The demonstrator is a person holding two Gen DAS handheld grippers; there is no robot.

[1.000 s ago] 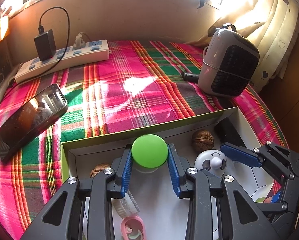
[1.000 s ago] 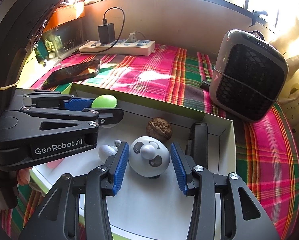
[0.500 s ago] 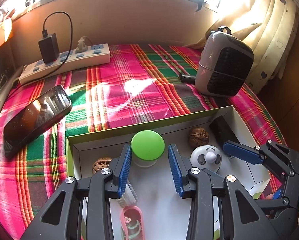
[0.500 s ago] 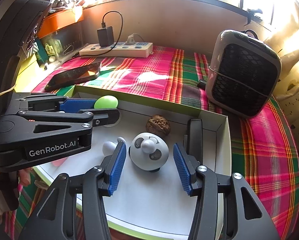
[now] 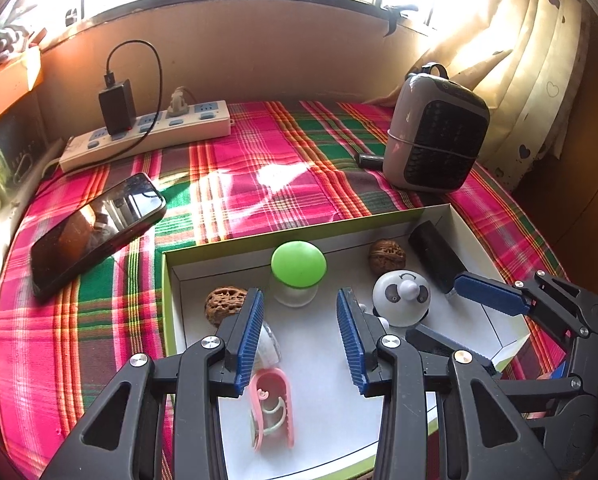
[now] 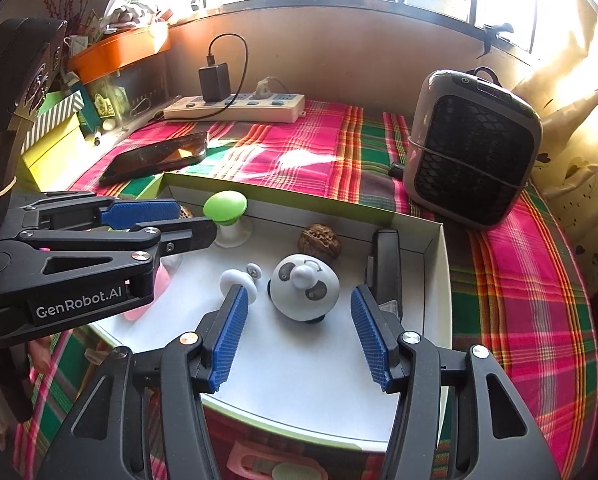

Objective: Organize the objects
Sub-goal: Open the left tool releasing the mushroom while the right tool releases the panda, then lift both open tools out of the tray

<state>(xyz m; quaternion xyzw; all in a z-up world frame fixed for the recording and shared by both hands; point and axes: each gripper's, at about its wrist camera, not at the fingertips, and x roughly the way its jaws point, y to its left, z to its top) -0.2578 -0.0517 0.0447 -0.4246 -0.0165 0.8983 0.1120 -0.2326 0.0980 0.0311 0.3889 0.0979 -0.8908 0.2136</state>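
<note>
You are holding both grippers over the white box (image 5: 167, 280), and both are wide open with nothing in them. Your left gripper (image 5: 299, 300) is pointing straight at the green-topped toy (image 5: 298, 264), which is standing upright near the far wall of the box. The toy is sitting just past your blue fingertips (image 5: 255, 304), in line with the gap but not inside it yet — so you would need to go forward, not sideways. Your right gripper (image 6: 299, 300) is pointing at the panda toy (image 6: 304, 289), which is sitting in the middle of the box floor, also just ahead of the open gap. The panda toy is round, so it has no long side to line up with. The green-topped toy is tall with a wide cap and a thinner clear base, so its long way is going up and down. The left gripper is nearer the green one, and the right gripper is nearer the panda. A walnut (image 6: 319, 240) is lying just behind the panda toy, and a black block (image 6: 385, 264) is resting along the right wall, close to your right finger. A second walnut (image 5: 225, 304) is lying just beside your left finger — I think you could bump it if you drift left.
</note>
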